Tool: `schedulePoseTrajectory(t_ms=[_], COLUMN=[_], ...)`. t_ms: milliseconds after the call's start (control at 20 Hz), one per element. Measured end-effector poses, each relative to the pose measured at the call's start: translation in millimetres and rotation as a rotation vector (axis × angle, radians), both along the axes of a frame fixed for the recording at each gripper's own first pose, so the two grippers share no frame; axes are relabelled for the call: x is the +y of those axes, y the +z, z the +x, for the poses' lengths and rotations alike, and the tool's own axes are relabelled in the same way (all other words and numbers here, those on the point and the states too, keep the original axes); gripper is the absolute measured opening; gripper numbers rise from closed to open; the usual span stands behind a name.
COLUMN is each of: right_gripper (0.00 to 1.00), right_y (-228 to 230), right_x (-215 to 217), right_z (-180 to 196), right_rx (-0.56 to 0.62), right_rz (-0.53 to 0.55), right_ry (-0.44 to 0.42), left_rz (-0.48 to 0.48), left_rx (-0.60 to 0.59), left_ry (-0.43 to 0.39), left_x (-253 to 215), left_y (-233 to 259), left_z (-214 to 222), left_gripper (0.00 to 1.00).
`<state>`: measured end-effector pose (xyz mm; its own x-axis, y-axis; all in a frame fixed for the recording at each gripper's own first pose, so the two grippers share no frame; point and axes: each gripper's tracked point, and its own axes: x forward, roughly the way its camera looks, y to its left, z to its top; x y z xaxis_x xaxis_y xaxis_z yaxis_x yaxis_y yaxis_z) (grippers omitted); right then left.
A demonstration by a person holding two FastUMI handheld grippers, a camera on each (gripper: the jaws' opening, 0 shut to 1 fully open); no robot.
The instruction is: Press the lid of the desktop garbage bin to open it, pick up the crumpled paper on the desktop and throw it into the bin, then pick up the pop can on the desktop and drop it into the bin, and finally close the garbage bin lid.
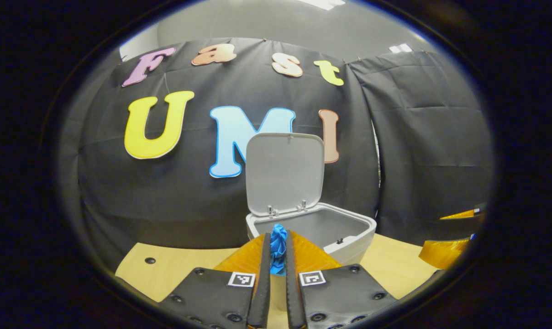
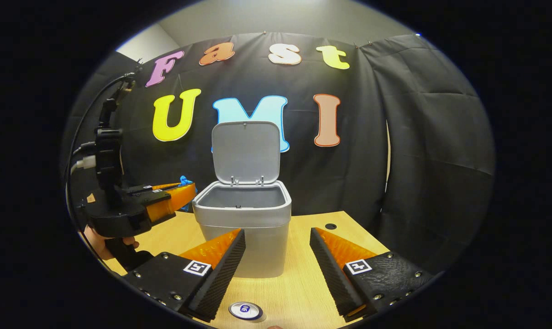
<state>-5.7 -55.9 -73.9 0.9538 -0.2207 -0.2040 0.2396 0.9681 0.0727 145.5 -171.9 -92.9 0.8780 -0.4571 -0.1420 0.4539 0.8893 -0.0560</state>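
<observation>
The crumpled paper [image 1: 278,249], blue, sits low and centre in the left gripper view, pinched between the two fingers of the left claw [image 1: 277,262], which is clenched on it. Just beyond it, slightly right of centre, stands the grey garbage bin [image 1: 349,237] with its lid [image 1: 285,173] swung upright and the inside bare.

In the right gripper view the bin [image 2: 244,219] stands mid-frame on the wooden tabletop [image 2: 298,292], lid [image 2: 246,153] up. The left claw [image 2: 175,194] reaches in from the left edge at rim height, its tips just beside the bin's rim, a bit of blue paper [image 2: 183,180] showing at them.

The right claw [image 2: 276,269] hangs released at the bottom, fingers spread wide. The pop can [image 2: 245,310] stands upright at the bottom edge, between those fingers.
</observation>
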Motion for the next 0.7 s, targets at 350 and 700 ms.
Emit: schedulePoseTrajectory(t_ms=[350, 700], right_gripper=[0.92, 0.92], right_y=[-1.0, -2.7], right_x=[-9.2, -12.9], right_z=[-0.5, -1.4], right_rx=[0.001, 0.006], right_rz=[-0.002, -0.010], right_ry=[-0.020, -0.027], left_rz=[0.011, 0.006], left_rx=[-0.011, 0.013], left_ry=[-0.012, -0.023], left_x=[-21.2, -33.4], left_y=[-4.8, -18.2], left_z=[21.9, 31.8], left_gripper=[0.28, 0.39])
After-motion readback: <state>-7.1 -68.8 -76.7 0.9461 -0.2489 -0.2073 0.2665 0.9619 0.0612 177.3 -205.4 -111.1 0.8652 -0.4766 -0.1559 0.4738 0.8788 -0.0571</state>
